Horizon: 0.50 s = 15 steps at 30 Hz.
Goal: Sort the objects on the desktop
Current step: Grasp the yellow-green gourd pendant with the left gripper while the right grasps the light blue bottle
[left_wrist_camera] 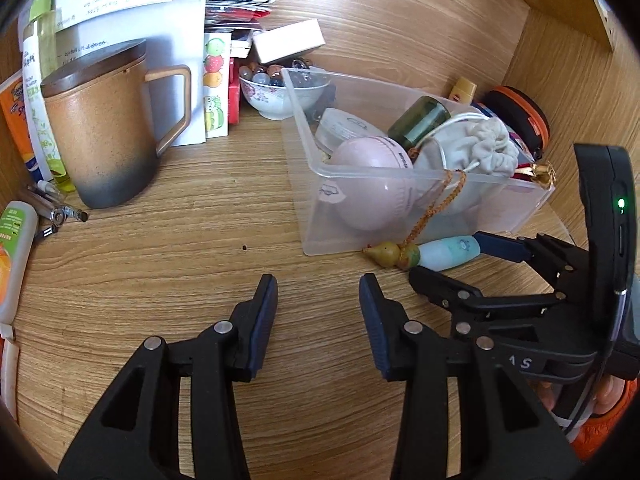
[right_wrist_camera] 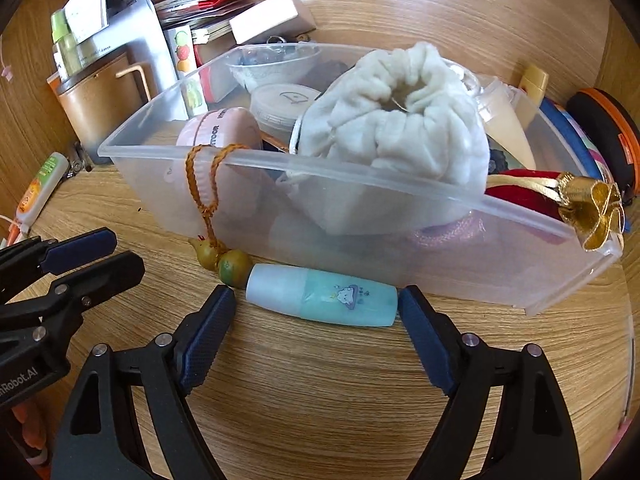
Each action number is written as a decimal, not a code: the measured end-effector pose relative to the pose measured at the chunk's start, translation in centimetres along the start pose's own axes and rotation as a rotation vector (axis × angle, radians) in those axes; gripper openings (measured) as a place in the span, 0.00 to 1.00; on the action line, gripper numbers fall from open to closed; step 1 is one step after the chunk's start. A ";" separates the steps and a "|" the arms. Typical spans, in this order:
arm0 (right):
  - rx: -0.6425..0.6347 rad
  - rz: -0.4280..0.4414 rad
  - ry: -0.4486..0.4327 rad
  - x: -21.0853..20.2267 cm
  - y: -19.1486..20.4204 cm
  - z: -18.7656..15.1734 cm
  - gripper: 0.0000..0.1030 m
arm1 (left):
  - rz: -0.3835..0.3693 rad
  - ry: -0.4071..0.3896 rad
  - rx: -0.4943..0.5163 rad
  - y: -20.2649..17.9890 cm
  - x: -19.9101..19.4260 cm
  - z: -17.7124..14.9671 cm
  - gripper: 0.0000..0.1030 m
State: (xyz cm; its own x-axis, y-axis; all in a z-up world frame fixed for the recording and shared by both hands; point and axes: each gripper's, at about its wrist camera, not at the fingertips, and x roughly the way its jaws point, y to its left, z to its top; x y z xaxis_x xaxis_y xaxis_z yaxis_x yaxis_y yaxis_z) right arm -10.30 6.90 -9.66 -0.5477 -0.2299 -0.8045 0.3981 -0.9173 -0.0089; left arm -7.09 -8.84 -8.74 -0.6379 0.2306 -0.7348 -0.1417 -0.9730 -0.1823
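A pale blue bottle with a cloud print lies on its side on the wooden desk, right against the front wall of a clear plastic bin. My right gripper straddles the bottle lengthwise. Its right pad sits at the bottle's base and its left pad stands a little off the cap, so it is open. A gourd charm on an orange cord hangs over the bin's rim beside the cap. My left gripper hovers open over bare desk, left of the bottle, with nothing between its fingers.
The bin holds a white drawstring pouch, a pink round case and a green jar. A lidded brown mug, tubes and pens stand at the left. A bowl of beads is behind. A wooden wall closes the right.
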 end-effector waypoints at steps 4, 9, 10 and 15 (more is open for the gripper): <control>-0.002 0.009 -0.007 -0.4 -0.6 -0.3 0.69 | 0.000 0.011 0.048 -1.1 0.1 -0.2 0.40; -0.011 0.010 -0.006 -0.8 -1.7 -0.9 0.69 | -0.004 0.040 0.050 -2.1 0.9 0.0 0.42; -0.013 0.013 -0.006 -1.0 -1.9 -1.0 0.69 | -0.008 0.048 0.045 -2.3 1.1 0.1 0.42; -0.013 0.036 -0.010 -1.5 -3.0 -1.5 0.69 | -0.007 0.069 0.025 -3.5 2.2 0.6 0.42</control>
State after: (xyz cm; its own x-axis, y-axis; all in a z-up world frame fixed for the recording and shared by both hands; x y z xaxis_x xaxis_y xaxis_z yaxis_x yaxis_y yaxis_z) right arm -9.58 10.52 -9.37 -0.5402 -0.2661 -0.7984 0.4271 -0.9041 0.0124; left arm -8.43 -4.95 -9.31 -0.5837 0.2367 -0.7767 -0.1652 -0.9712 -0.1718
